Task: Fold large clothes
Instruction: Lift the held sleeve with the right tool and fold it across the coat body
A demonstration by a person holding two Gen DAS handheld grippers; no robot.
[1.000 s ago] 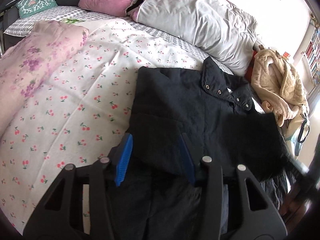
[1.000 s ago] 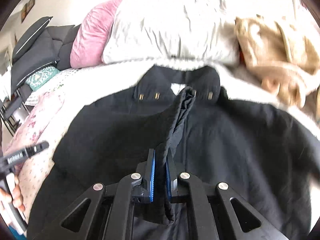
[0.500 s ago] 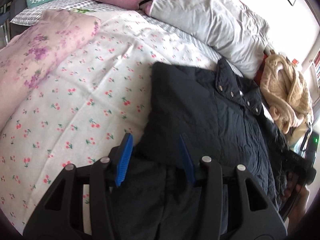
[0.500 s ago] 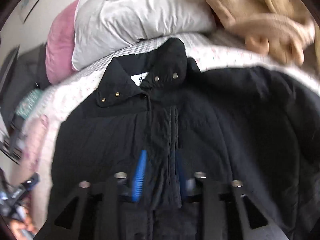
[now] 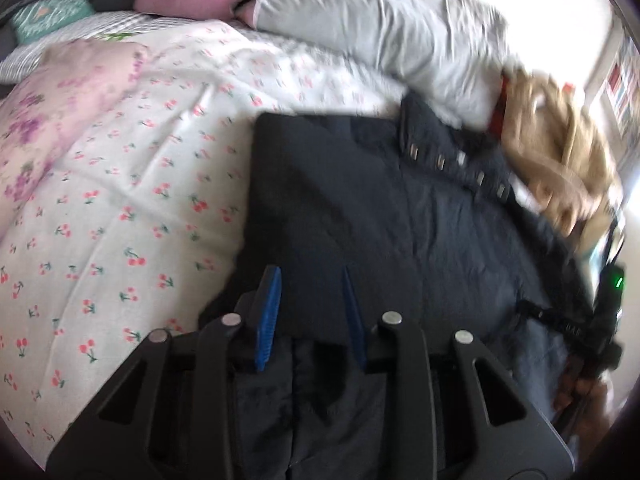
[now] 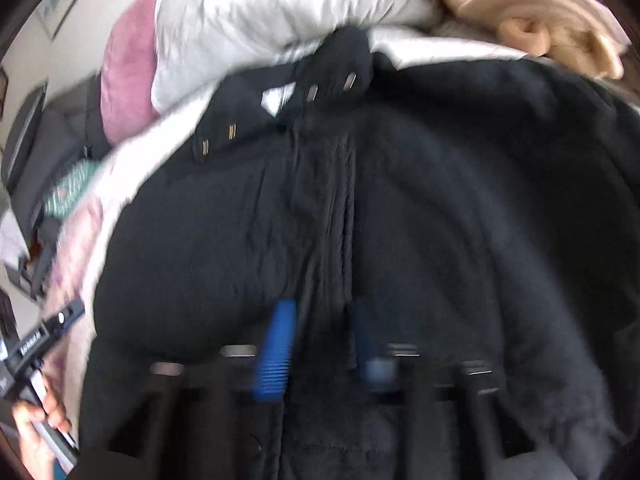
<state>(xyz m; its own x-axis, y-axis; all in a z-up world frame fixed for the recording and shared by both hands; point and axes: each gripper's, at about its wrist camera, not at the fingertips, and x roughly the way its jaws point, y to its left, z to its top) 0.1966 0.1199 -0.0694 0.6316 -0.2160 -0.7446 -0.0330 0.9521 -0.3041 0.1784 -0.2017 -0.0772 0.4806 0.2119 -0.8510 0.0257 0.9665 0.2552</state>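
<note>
The left gripper (image 5: 310,312) has its fingers spread, just closing, over the black jacket's (image 5: 380,208) folded left edge; whether they touch it I cannot tell. The right gripper (image 6: 324,336), fingers apart and closing too, straddles the front placket (blurred). The jacket lies on the bed (image 5: 132,184): open sheet at 9 o'clock, grey pillow (image 5: 380,28) at 12, beige garment (image 5: 560,152) crowding 2 o'clock

Cherry-print bed (image 5: 120,216), grey pillow (image 5: 380,28), bright wall (image 5: 560,8).
</note>
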